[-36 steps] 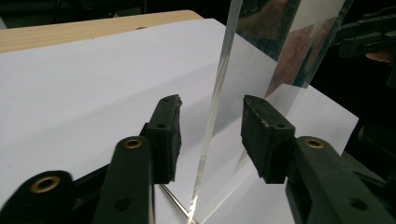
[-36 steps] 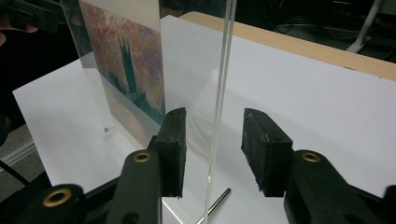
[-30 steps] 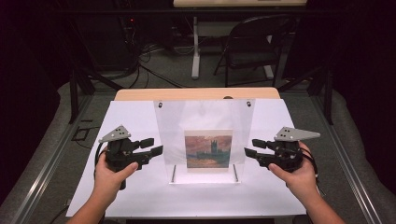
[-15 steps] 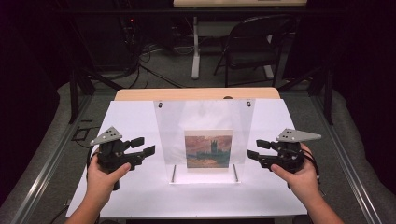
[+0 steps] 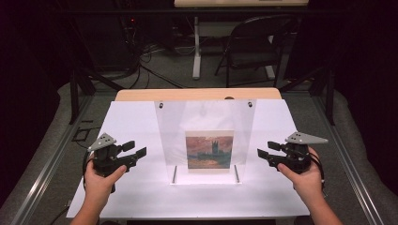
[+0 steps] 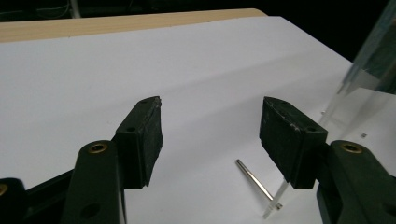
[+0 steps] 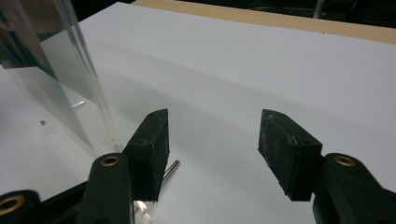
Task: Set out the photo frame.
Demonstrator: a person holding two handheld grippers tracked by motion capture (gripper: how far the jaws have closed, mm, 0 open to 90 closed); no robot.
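Clear glossy acrylic stand [image 5: 206, 117], matt white sheet [image 5: 131, 126], wooden table edge [image 5: 197, 94].

The white table surface [image 5: 131, 126] is brightly lit from above and stands out hard against a dim, nearly black room; the floor and chair [image 5: 256, 44] behind the far edge sit in murk. The near edge of the surface almost blows out to pure white. The clear panel [image 5: 206, 117] throws a faint grey veil over the surface behind it and carries soft glare. Shadows are weak and diffuse. The high view is soft and slightly grainy. In both gripper views the black jaws are dark and a little soft, the surface shades from white to grey toward the corners, and the panel's edge [image 7: 88, 70] glints.
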